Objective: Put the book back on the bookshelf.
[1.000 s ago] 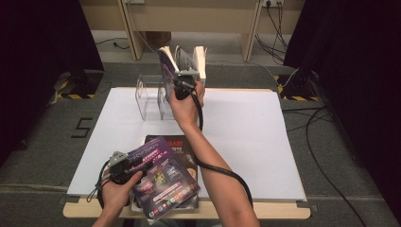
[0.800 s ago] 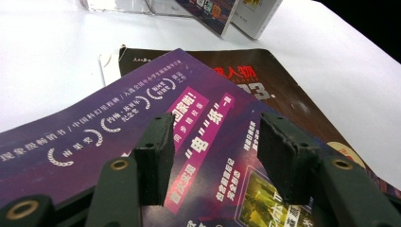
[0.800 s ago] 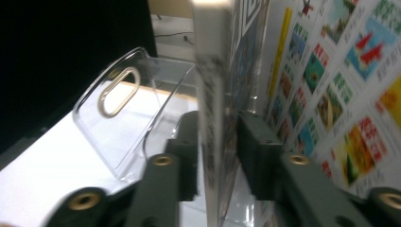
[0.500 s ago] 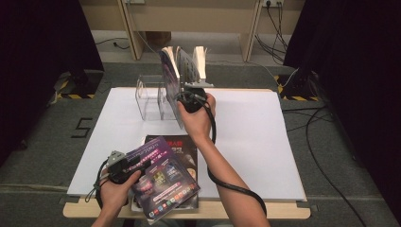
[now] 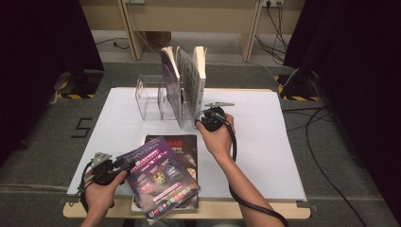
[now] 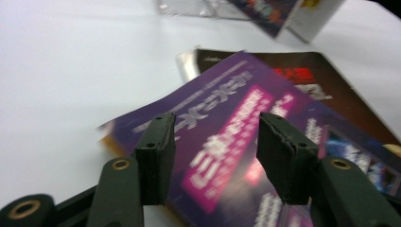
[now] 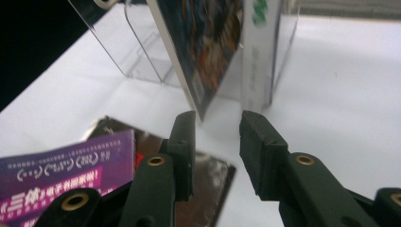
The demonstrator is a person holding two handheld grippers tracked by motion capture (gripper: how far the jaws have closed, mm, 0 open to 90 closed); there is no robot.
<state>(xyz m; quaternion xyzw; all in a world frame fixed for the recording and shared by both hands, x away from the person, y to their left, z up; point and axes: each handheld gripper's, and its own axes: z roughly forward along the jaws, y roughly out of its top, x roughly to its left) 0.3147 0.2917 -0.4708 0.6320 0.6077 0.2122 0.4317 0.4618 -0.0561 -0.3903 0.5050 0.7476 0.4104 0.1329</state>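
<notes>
- The left gripper (image 5: 124,164) sits near the counter's (image 5: 265,142) near left corner, held in the person's left hand (image 5: 100,193).
- Its fingers (image 6: 156,156) stand spread on either side of the purple magazine (image 5: 158,177), at its left edge; the gripper's own view does not show clearly whether the pads press on the cover, so I cannot tell if it is pinched.
- The purple magazine lies tilted by the counter's near edge, on top of a dark magazine (image 5: 182,144) that lies flat beneath it.
- The right gripper (image 5: 201,122) is near the middle of the counter, held in the right hand (image 5: 216,139), just in front of the clear stand (image 5: 150,97).
- Its fingers (image 7: 182,142) are spread with nothing between them; they have just been closing a little.
- The clear stand is near the counter's far edge and holds upright books (image 5: 187,82) in its right part.
- In the right gripper view, the lower corner of one colourful book (image 7: 208,47) hangs just beyond the fingertips, apart from them.
- A cable (image 5: 255,205) trails from the right gripper past the forearm.
</notes>
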